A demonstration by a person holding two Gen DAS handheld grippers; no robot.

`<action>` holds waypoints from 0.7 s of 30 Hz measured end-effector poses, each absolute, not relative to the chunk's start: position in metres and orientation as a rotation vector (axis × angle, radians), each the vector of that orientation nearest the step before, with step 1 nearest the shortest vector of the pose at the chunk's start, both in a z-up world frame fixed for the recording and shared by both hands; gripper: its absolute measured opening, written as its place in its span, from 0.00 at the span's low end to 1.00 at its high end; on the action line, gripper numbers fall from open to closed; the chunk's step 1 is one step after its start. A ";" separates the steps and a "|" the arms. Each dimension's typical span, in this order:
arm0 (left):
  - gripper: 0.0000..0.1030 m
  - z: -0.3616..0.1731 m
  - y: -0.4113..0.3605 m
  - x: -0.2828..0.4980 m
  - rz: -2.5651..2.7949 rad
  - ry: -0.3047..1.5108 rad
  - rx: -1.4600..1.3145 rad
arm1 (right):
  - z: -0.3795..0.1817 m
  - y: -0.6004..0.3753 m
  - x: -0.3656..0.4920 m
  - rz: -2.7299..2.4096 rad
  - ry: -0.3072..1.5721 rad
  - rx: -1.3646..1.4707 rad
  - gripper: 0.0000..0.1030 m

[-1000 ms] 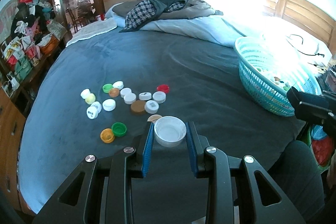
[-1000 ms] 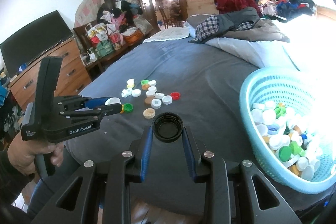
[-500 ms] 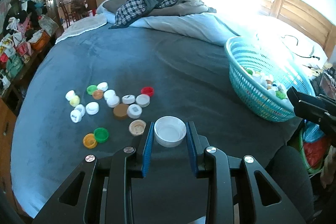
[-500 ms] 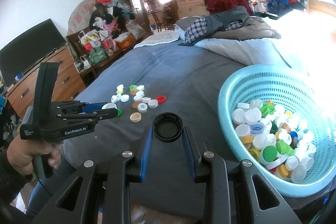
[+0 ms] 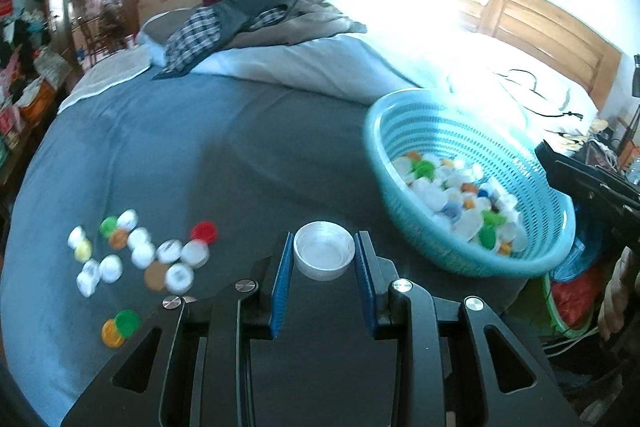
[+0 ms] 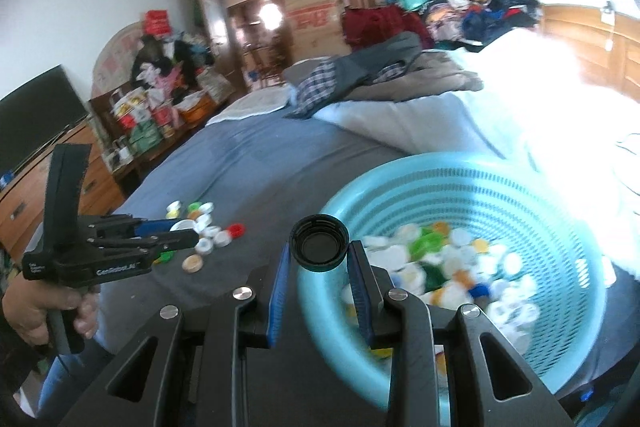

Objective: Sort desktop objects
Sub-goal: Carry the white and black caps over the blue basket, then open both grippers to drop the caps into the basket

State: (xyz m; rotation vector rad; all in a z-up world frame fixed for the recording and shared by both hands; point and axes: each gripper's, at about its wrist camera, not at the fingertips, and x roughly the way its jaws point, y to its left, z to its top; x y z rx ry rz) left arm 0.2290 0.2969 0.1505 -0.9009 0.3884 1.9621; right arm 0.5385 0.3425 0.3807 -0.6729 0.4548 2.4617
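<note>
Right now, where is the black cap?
In the right wrist view, the black cap is clamped between the right gripper fingers, at the near rim of the turquoise basket.

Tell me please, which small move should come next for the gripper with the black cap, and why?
Probably carry the right gripper a little further over the turquoise basket, then open it. It is shut on the black cap, which sits about at the near rim, not clearly above the caps inside. The left gripper, shut on the white cap, is still short of the basket.
</note>
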 end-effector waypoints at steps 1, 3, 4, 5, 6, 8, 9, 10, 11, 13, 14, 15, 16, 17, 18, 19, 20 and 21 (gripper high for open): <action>0.25 0.151 0.304 0.229 1.952 0.389 -0.897 | 0.383 0.347 0.542 2.450 0.454 -0.666 0.31; 0.25 0.155 0.323 0.230 1.920 0.383 -0.893 | 0.387 0.357 0.550 2.426 0.452 -0.654 0.31; 0.25 0.157 0.331 0.231 1.907 0.377 -0.891 | 0.390 0.362 0.555 2.412 0.448 -0.646 0.31; 0.25 0.159 0.341 0.231 1.890 0.368 -0.887 | 0.393 0.367 0.559 2.399 0.445 -0.637 0.31; 0.25 0.162 0.350 0.231 1.872 0.362 -0.884 | 0.396 0.370 0.562 2.392 0.443 -0.632 0.31; 0.25 0.167 0.370 0.234 1.833 0.353 -0.878 | 0.402 0.377 0.569 2.370 0.438 -0.620 0.31; 0.25 0.168 0.381 0.236 1.805 0.352 -0.879 | 0.405 0.380 0.572 2.362 0.436 -0.614 0.31; 0.25 0.170 0.392 0.238 1.775 0.354 -0.883 | 0.408 0.382 0.576 2.354 0.433 -0.607 0.31; 0.25 0.171 0.403 0.241 1.747 0.361 -0.887 | 0.410 0.384 0.578 2.349 0.431 -0.602 0.31; 0.25 0.174 0.421 0.248 1.718 0.375 -0.880 | 0.416 0.388 0.583 2.336 0.423 -0.595 0.31; 0.25 0.176 0.426 0.252 1.710 0.379 -0.872 | 0.418 0.389 0.585 2.332 0.421 -0.592 0.31; 0.25 0.179 0.432 0.257 1.703 0.385 -0.856 | 0.419 0.391 0.587 2.327 0.420 -0.590 0.31; 0.25 0.182 0.435 0.261 1.699 0.389 -0.840 | 0.420 0.392 0.589 2.322 0.419 -0.587 0.31; 0.25 0.185 0.438 0.267 1.696 0.395 -0.818 | 0.421 0.393 0.591 2.319 0.419 -0.584 0.31; 0.25 0.188 0.440 0.271 1.696 0.402 -0.801 | 0.421 0.393 0.593 2.317 0.419 -0.583 0.31; 0.25 0.190 0.442 0.274 1.695 0.408 -0.790 | 0.421 0.394 0.594 2.314 0.420 -0.585 0.31; 0.25 0.190 0.442 0.276 1.689 0.412 -0.789 | 0.420 0.394 0.594 2.313 0.421 -0.589 0.31; 0.25 0.191 0.443 0.278 1.678 0.414 -0.785 | 0.419 0.395 0.594 2.312 0.424 -0.594 0.31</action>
